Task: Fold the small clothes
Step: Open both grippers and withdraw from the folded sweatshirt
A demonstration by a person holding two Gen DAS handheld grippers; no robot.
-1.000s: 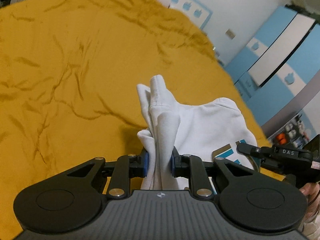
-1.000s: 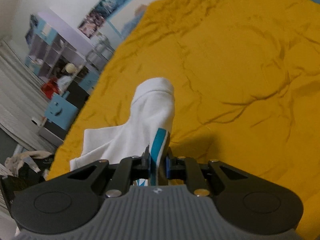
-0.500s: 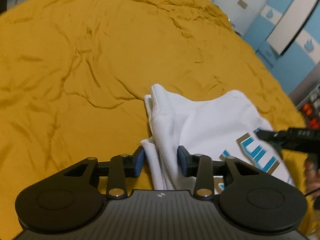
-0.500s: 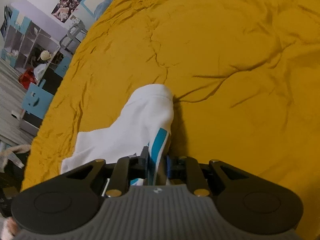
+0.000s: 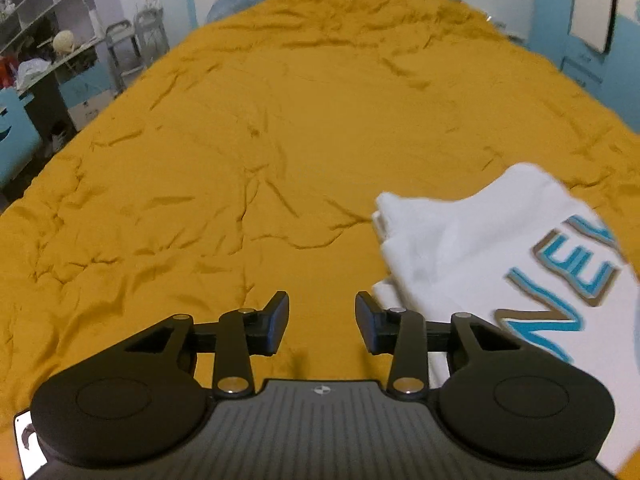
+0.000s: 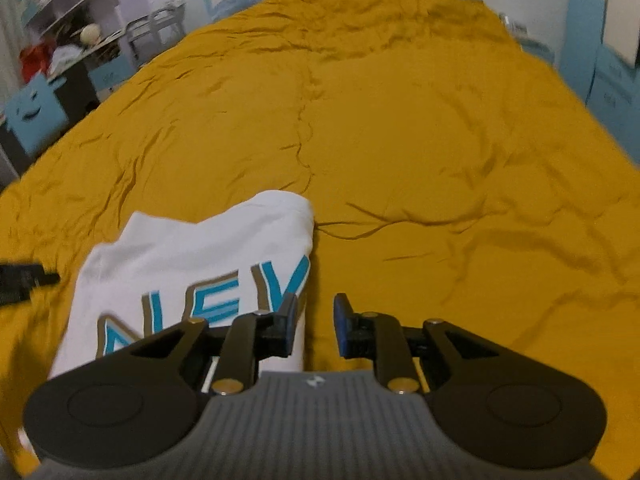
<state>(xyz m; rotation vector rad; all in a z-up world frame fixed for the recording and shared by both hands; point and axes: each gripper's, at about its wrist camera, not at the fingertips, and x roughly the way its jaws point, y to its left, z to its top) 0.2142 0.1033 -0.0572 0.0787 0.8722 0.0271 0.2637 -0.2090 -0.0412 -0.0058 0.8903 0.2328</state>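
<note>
A wide bed under a rumpled mustard-yellow cover fills both views. Shelving stands along the far left wall, and blue-and-white cupboards run along the far right.

A second ago each tool was clamped on a bunched fold of the white T-shirt, which rose between its pads. Half a second ago the left pads had parted with cloth between them, while the right ones were pressed on the printed edge. Now both have let go, and the shirt lies flat on the cover with its blue lettering facing up.

The left tool has just been opening and then narrowing slightly. Its jaws stand moderately apart with only yellow cover between them, and the shirt lies just to its right, its near edge behind the right finger.

The right tool has just been opening a little. Its jaws show a narrow gap with nothing in it, and the shirt lies to its left, its right edge passing behind the left finger. At the left edge of that view the tip of the other tool pokes in beside the shirt.

Both tools point slantwise down at the bed and sit level, no longer tilted as they were a second ago.
</note>
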